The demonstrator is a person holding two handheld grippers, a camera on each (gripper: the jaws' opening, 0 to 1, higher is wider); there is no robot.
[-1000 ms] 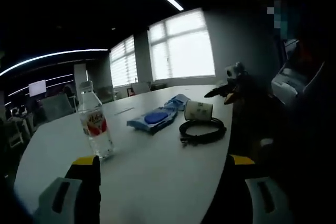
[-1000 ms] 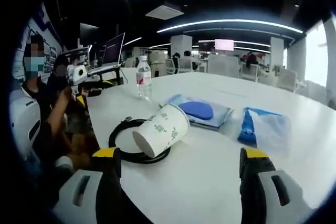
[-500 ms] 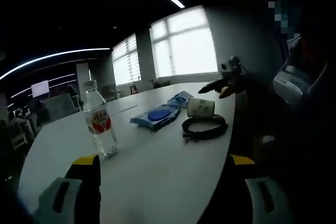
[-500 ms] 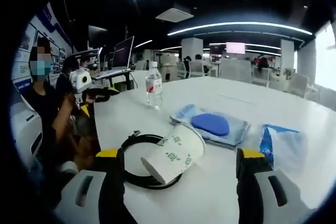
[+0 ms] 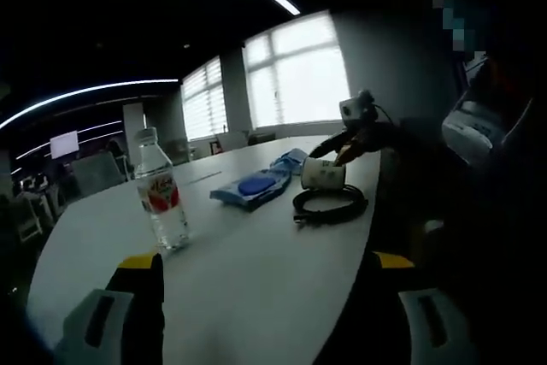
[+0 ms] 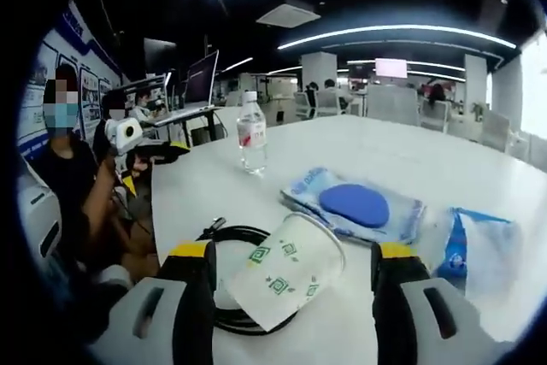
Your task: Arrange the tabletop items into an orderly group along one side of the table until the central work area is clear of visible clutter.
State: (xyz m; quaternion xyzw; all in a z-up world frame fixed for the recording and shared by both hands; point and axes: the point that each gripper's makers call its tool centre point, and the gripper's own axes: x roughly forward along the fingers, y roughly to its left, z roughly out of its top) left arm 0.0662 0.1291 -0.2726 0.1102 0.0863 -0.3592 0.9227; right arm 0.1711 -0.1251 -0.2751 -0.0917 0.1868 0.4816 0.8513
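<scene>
Between the right tongs (image 6: 291, 275), paper cup (image 6: 286, 281) now closer, unclasped.

The room is dim, lit by curved ceiling light strips (image 6: 402, 36) and blown-out windows (image 5: 295, 74) that glare white. The pale counter (image 5: 248, 271) catches a soft sheen. Fisheye bending warps the edges, and distant desks look soft and hazy.
</scene>
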